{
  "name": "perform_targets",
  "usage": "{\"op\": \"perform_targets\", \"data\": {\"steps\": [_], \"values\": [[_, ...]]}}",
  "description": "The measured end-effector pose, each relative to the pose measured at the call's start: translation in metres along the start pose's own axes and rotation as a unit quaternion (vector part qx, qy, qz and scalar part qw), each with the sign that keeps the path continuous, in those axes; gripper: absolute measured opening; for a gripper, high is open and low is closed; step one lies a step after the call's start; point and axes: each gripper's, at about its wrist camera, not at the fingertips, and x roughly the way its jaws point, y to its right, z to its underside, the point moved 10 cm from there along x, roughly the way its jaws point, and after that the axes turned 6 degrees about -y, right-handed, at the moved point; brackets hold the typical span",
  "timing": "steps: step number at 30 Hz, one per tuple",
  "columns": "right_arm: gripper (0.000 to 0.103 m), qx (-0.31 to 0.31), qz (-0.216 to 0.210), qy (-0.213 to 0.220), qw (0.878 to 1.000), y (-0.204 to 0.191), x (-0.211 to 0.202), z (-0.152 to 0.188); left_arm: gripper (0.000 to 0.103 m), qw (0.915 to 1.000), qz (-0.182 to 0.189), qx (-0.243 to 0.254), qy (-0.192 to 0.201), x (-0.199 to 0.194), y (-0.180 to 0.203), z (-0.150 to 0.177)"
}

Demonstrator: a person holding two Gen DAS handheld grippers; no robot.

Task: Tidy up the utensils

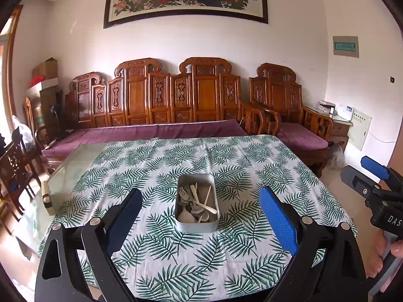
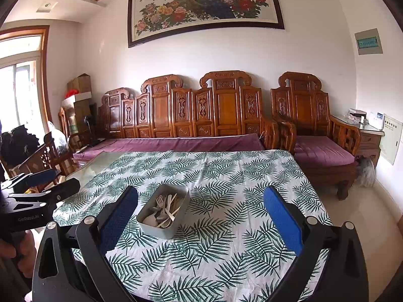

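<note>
a grey metal tin [image 1: 197,202] is seen just below the centre of the left wrist view, resting on the leaf-print tablecloth [image 1: 226,161]; in the right wrist view it sits slightly left of centre, turned at an angle. inside it a loose pile of utensils [image 1: 197,205] is heaped: pale spoons, at least one small fork [image 2: 159,202] and a few slim cream-coloured sticks or handles crossing over one another. exact counts cannot be made out.

the left gripper [image 1: 201,212] is held above the cloth in the lower part of its own view, its two blue-padded fingers spread wide apart with nothing between them, the tin framed in the gap. the right gripper [image 2: 200,214] is likewise spread wide and empty, the tin lying towards its left finger. each tool is also glimpsed at the edge of the other's view, gripped by a hand [image 1: 399,249].

the utensils are judged to be light, stiff and smooth, so a slippery hold is to be expected. a pinch across a handle, near the middle of its length, is thought the surest grasp, and the uppermost cream piece, lying across the rest, is judged the easiest to reach. because the pieces are tangled, a neighbour could be dragged up with whatever is lifted. the tin is judged light enough to slide on the cloth if nudged.
</note>
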Motion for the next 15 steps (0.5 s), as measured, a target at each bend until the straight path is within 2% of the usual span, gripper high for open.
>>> {"op": "perform_targets", "data": {"steps": [15], "values": [[0.1, 0.0, 0.001, -0.001, 1.0, 0.0012, 0.0024, 0.0017, 0.091, 1.0, 0.002, 0.003, 0.002, 0.0005, 0.0025, 0.0008]]}}
